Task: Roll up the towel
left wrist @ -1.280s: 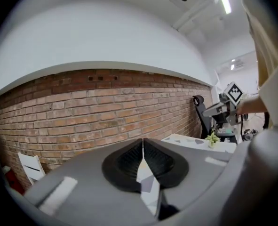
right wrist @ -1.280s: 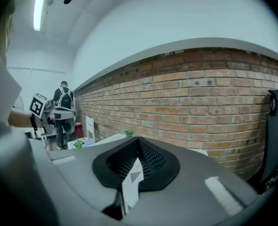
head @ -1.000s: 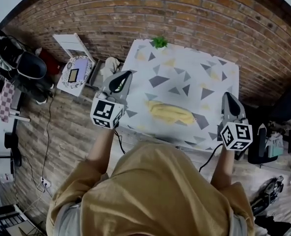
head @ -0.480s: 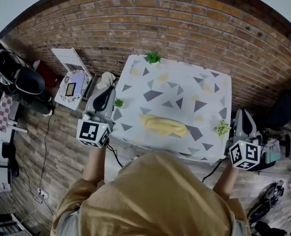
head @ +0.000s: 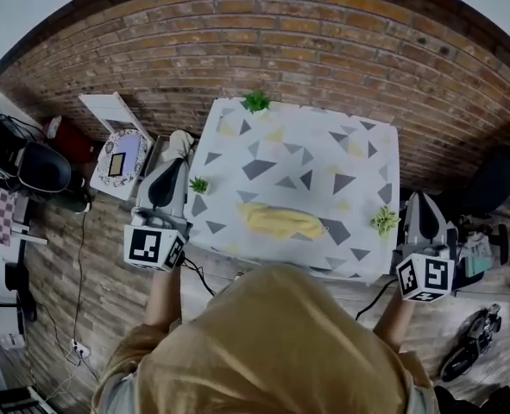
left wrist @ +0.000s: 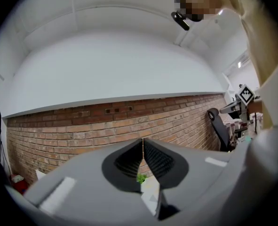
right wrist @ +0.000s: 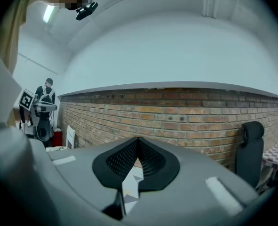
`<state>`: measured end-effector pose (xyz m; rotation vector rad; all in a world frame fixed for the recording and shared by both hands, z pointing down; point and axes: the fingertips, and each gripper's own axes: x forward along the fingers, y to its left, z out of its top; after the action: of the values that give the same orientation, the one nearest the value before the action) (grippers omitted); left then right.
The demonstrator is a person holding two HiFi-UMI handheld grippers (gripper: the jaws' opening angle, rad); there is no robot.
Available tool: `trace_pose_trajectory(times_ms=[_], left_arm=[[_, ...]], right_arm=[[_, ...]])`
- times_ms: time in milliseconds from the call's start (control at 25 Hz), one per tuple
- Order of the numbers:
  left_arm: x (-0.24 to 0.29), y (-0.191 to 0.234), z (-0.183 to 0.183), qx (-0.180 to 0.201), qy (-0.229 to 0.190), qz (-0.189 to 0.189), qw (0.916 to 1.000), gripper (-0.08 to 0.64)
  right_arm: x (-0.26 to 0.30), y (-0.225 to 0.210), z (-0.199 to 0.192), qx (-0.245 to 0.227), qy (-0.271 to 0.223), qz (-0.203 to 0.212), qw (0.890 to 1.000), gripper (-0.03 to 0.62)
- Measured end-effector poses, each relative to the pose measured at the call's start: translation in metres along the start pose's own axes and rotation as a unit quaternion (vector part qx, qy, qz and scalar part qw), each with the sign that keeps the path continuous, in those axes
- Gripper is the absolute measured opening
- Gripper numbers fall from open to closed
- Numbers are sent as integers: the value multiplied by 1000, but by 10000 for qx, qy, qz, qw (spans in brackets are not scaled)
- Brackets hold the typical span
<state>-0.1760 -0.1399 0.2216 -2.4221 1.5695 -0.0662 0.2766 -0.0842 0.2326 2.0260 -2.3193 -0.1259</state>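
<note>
A yellow towel [head: 280,222] lies rolled up near the front middle of the table [head: 358,179], which has a white cloth with grey and yellow triangles. My left gripper [head: 170,174] hangs off the table's left side, shut and empty. My right gripper [head: 419,210] hangs off the right side, also shut and empty. In the left gripper view the left gripper [left wrist: 142,145] has its jaws closed tip to tip against the brick wall; the right gripper [right wrist: 138,144] looks the same in the right gripper view. Neither touches the towel.
Small green plants stand at the table's back edge [head: 256,102], left edge [head: 199,185] and right front [head: 383,222]. A brick wall [head: 324,59] runs behind. A white chair [head: 116,145] stands on the floor at left, a dark office chair [head: 30,166] beyond it, clutter at right.
Both grippers have drawn outward from over the table's front corners to beyond its sides. Two small plants now show that the grippers hid before. The towel has not moved.
</note>
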Motion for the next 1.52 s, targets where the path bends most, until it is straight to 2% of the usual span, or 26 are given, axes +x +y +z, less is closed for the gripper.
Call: trace_pose_trajectory(times_ms=[280,680,1520], left_arm=[[8,-1,-7,-87,-56,55,9999,67],[3,4,-9,34,12,70,10000,67],[18,-23,-27,-126,9,-289,9995,67]], right_arm=[[18,25,3,57,-44,338,9994,5],[31,42,4,-24,24,598,9982,5],[27,54,-7,-110,176,614,9979,5]])
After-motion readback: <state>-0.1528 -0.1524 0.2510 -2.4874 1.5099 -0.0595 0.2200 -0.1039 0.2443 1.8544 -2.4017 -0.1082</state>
